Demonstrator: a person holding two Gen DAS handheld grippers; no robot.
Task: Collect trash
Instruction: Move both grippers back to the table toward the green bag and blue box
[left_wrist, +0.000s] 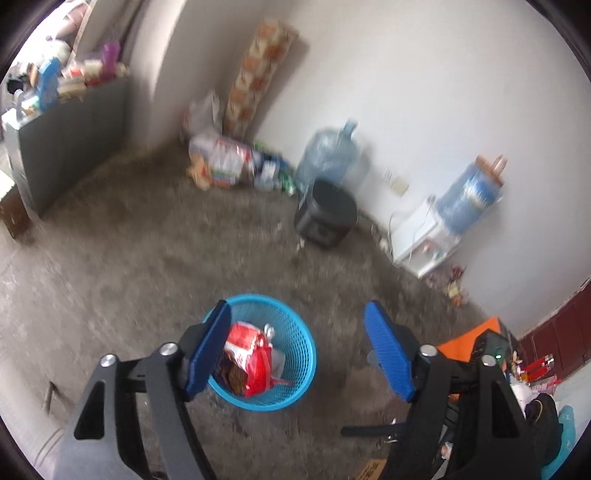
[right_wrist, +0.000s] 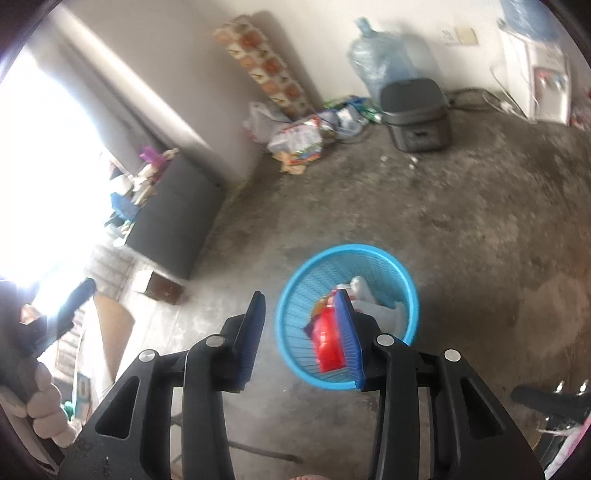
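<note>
Daylight floods in at the right wrist view's left side, blowing that area out to white glare. Both views are motion-blurred and softly lit, with fisheye bending and dark vignetting at the edges.

Right claw (right_wrist: 303, 332) open above blue basket (right_wrist: 402, 273); red wrapper (right_wrist: 327, 339) inside.

blue plastic mesh wastebasket (left_wrist: 295, 354), glossy red snack wrapper (left_wrist: 251, 365) inside. floor (left_wrist: 147, 258) rough matt concrete, prob. gripper fingers (left_wrist: 388, 350) ribbed blue plastic, matt black arms w/ shiny metal pins.
</note>
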